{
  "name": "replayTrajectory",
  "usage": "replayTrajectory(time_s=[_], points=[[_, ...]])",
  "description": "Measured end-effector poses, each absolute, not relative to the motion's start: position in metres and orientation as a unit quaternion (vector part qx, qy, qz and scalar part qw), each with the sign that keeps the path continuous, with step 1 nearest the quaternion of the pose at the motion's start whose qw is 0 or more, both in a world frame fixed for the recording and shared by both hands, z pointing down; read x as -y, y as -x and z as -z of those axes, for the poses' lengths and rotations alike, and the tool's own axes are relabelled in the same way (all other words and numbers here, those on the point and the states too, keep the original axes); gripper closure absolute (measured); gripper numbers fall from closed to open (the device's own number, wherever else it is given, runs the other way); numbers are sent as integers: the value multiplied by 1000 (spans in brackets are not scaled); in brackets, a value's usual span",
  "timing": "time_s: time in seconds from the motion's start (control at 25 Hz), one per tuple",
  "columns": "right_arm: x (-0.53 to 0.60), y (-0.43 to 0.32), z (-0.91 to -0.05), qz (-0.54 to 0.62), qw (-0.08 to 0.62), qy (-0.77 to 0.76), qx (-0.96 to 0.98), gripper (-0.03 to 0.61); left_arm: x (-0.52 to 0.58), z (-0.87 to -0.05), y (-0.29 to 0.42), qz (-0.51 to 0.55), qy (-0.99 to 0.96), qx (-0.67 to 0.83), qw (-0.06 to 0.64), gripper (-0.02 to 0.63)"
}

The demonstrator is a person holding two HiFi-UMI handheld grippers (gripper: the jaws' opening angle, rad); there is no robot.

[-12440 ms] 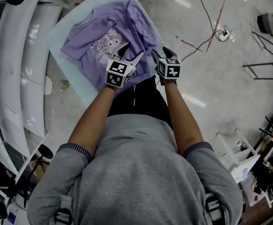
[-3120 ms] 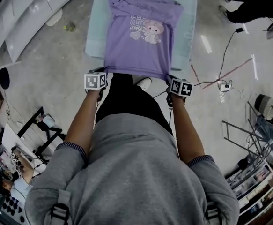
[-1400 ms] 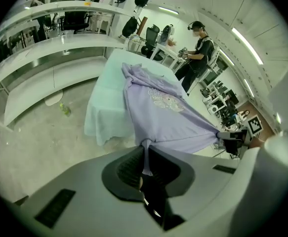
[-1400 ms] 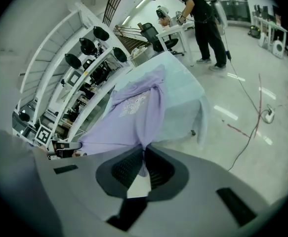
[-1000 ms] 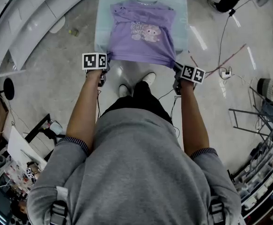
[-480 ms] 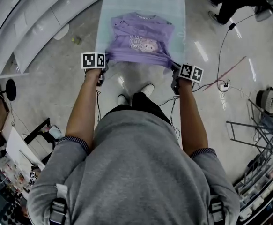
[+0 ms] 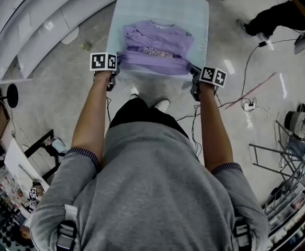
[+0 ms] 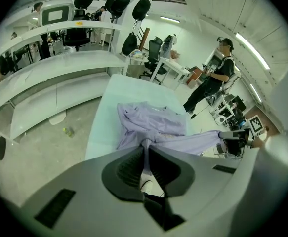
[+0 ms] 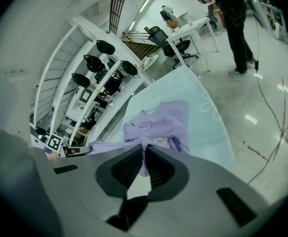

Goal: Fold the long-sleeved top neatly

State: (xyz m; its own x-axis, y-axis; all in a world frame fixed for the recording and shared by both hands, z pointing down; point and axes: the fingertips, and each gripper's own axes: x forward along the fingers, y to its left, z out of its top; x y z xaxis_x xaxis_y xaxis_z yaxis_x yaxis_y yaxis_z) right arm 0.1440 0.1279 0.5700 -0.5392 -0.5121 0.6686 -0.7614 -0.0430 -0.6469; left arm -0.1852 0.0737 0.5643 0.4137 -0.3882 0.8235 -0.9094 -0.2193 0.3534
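**Purple long-sleeved top** (image 7: 155,38) is lying print-up on the pale table (image 7: 162,4), ahead of both grippers, with its hem (image 7: 152,65) stretching taut between them. The left gripper (image 7: 115,66) is pinching 1 hem corner, its jaws pressed nearly together on the cloth. The right gripper (image 7: 193,76) is pinching the other corner likewise. For a neat fold, the 2 corners should probably travel level and evenly toward the collar, tension unchanged. Both forearms are reaching forward, roughly parallel, with the grippers angling downward.
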Motion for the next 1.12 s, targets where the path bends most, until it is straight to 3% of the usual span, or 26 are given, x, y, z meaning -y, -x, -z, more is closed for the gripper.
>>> replayTrajectory(time_s=[1.12], points=[[8,-164,-638,-633,109,-483,595,545,92,-638,141,-373,-704,375,474,572]])
